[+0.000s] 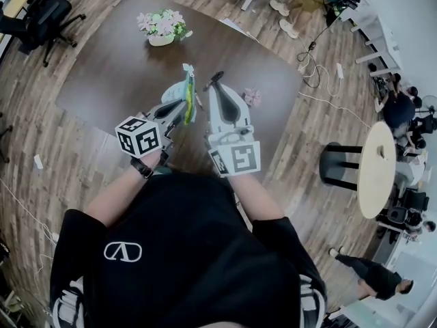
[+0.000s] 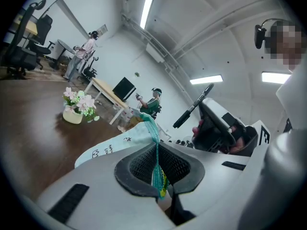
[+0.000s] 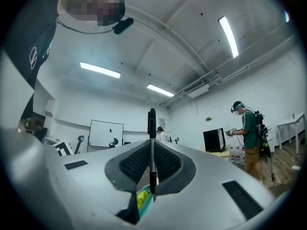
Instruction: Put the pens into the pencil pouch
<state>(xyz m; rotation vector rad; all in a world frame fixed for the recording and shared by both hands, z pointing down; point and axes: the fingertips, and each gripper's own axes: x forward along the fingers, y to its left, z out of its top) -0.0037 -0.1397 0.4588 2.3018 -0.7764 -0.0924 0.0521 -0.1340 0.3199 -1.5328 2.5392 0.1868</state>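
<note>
Just one pen (image 3: 152,128) sits pinched in the right gripper's (image 1: 217,89) closed fingers; the left gripper's (image 1: 183,111) fingers clamp one pouch (image 1: 187,84); one flowerpot (image 1: 162,29) stands on the desk (image 1: 109,74) at eleven o'clock.

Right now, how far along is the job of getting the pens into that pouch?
Done: the pouch is up off the table, pinched in the left gripper. In hand: the right gripper is shut on a black pen, held beside the pouch. Left: that pen is not yet inside. Something yellow-green shows through the pouch, but I cannot tell whether it is a pen.
</note>
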